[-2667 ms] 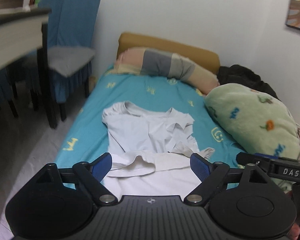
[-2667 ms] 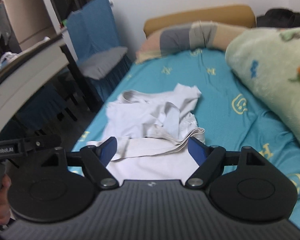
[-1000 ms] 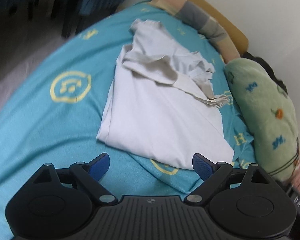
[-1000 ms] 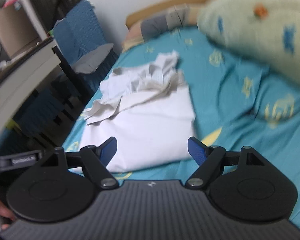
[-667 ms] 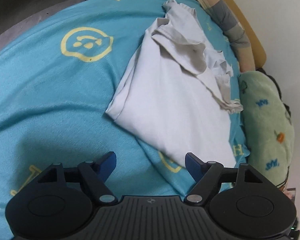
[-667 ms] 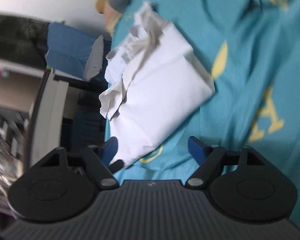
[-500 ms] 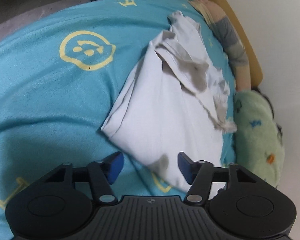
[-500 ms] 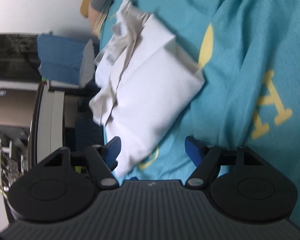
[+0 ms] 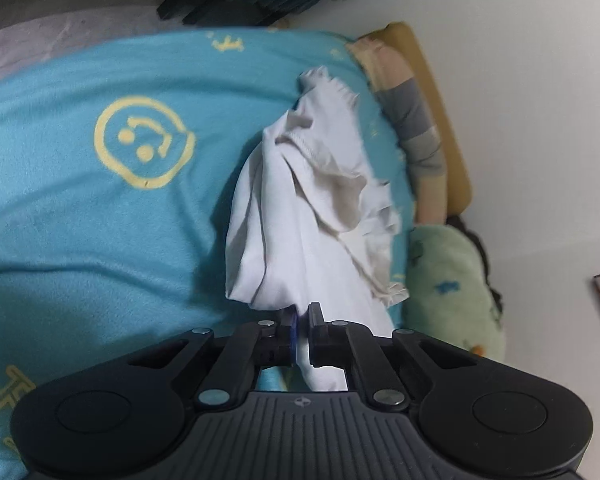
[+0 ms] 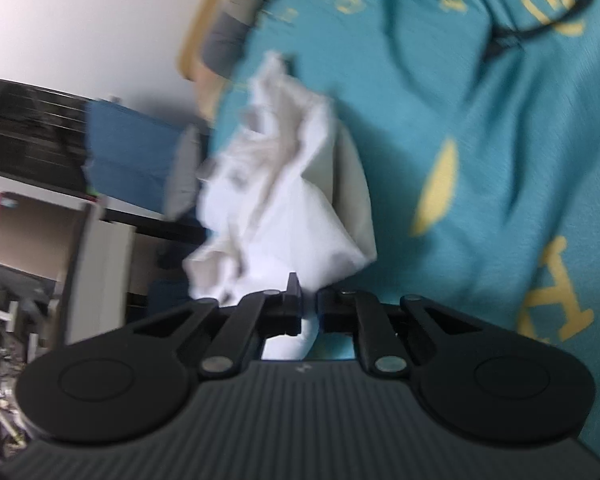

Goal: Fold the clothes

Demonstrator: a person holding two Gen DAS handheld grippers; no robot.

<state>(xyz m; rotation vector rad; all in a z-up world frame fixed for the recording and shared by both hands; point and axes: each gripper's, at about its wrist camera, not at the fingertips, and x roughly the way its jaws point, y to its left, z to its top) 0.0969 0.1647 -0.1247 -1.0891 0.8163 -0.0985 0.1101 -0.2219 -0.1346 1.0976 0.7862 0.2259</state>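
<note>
Left wrist view: the left gripper (image 9: 300,322) is clenched on the near edge of the white T-shirt (image 9: 296,216), which trails, bunched, across the teal bedsheet (image 9: 80,216) toward the pillow (image 9: 414,120).

Right wrist view, blurred: the right gripper (image 10: 309,306) pinches the same T-shirt (image 10: 284,208), which rises rumpled from the bedsheet (image 10: 480,160).

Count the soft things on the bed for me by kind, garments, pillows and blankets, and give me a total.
Garments: 1, the white cotton T-shirt, pinched by both the left gripper and the right gripper.
Pillows: 1, the beige and grey striped bolster pillow.
Blankets: 1, the fluffy pale green blanket.
Total: 3.
</note>
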